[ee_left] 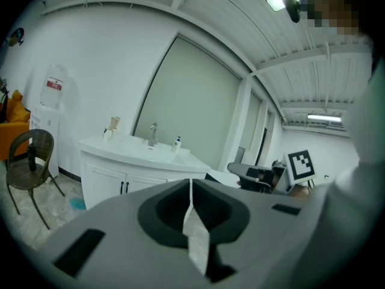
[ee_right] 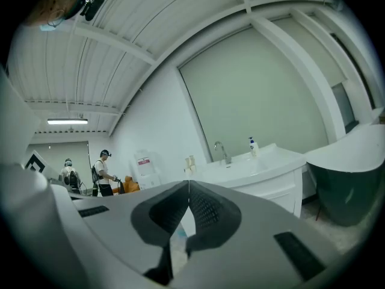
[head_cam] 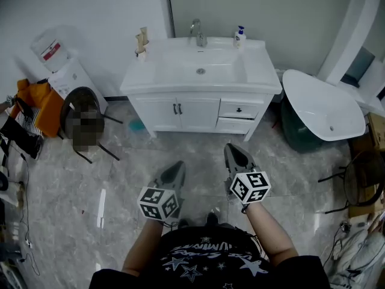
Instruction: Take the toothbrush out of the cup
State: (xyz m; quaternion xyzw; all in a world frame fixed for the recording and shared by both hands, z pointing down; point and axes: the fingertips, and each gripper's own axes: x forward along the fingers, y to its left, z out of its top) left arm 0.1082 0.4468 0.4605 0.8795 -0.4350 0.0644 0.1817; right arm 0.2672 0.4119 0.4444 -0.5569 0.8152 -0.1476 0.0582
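Closed and empty, left gripper and right gripper face washstand with cup, chair left, bathtub right.

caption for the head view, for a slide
Left gripper and right gripper, jaws shut and empty, face a white vanity with a cup on top.

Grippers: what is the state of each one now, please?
Left gripper: closed, with nothing between its jaws.
Right gripper: closed, with nothing between its jaws.
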